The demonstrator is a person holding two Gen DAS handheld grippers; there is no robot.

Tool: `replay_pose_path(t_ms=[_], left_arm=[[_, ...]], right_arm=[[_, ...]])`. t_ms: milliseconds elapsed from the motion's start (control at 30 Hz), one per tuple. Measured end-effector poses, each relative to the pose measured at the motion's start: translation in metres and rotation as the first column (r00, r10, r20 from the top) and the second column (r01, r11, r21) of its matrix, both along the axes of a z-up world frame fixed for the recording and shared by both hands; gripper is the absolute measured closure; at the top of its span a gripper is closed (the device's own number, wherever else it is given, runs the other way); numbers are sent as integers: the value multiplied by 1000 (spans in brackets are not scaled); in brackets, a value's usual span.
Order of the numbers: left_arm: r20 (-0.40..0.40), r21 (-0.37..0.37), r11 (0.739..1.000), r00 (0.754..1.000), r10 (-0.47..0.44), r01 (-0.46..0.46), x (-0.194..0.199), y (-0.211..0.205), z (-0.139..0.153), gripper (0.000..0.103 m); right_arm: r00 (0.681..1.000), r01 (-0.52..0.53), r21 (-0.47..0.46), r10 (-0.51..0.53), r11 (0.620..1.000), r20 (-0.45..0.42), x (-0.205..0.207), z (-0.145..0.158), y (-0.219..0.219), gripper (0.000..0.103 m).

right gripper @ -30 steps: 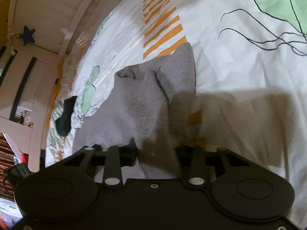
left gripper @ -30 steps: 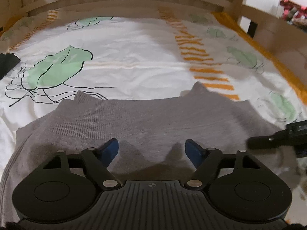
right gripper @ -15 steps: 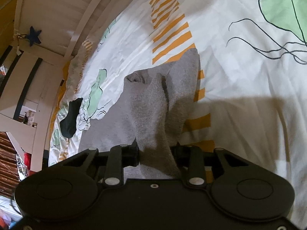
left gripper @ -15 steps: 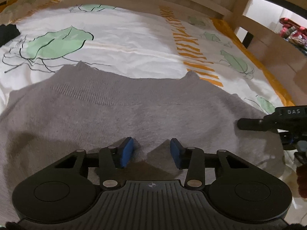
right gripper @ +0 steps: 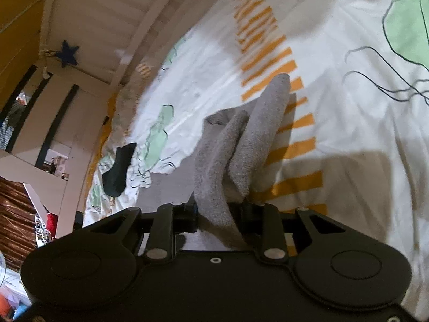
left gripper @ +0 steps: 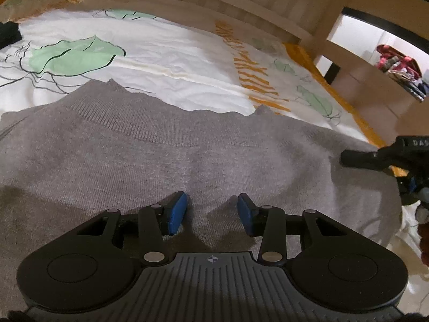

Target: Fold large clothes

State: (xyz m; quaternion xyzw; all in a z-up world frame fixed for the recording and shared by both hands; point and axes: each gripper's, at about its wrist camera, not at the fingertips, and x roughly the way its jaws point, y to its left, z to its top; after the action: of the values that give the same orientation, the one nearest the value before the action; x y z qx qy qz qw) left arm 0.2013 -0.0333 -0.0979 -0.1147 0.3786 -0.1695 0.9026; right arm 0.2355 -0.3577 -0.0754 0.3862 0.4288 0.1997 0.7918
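A large grey knit sweater (left gripper: 161, 155) lies spread on a bed with a white patterned sheet (left gripper: 166, 61). My left gripper (left gripper: 211, 209) is low over the sweater's near part, its blue pads partly apart with a ridge of grey fabric between them, not clamped. My right gripper (right gripper: 219, 214) is shut on a bunched fold of the grey sweater (right gripper: 241, 139), which rises from the jaws. The right gripper also shows in the left wrist view (left gripper: 386, 158) at the sweater's right edge.
A wooden bed frame (left gripper: 187, 2) runs along the far side. A black garment (right gripper: 118, 169) lies on the sheet, also seen at the far left in the left wrist view (left gripper: 9, 36). Shelves with clutter (left gripper: 399, 67) stand to the right.
My left gripper's pads have come closer together and moved forward over the sweater. My right gripper has lifted and pulled its held fold, bunching it more tightly.
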Motion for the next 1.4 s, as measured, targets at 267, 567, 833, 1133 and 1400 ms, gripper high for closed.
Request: replay_pose_path(t_ms=[267,567,833,1133,1400], left_arm=[[-26,-114,993,1000,-18,15,5,18,-2,62],[-49,-116,993,999,12,-18,32,74,47,64],[23,-123,975,982,190,-185,45,179,82,64],[-38,-237,932,961,274,-275,45,230,74,64],[-65,-267,928,966,251,-259,49,235,65,64]], right_arm=[[995,-1,-8,2,1000,95,-12,22,18,67],[994,-4,-62,11,998,112,-13,60,64,67],[989,-101,-111,112,989,98,2,90,142,67],[968,-236,-167,246,957,46,7,57,262,67],[960,-264,-276,280,924,20,6,13,326,62]])
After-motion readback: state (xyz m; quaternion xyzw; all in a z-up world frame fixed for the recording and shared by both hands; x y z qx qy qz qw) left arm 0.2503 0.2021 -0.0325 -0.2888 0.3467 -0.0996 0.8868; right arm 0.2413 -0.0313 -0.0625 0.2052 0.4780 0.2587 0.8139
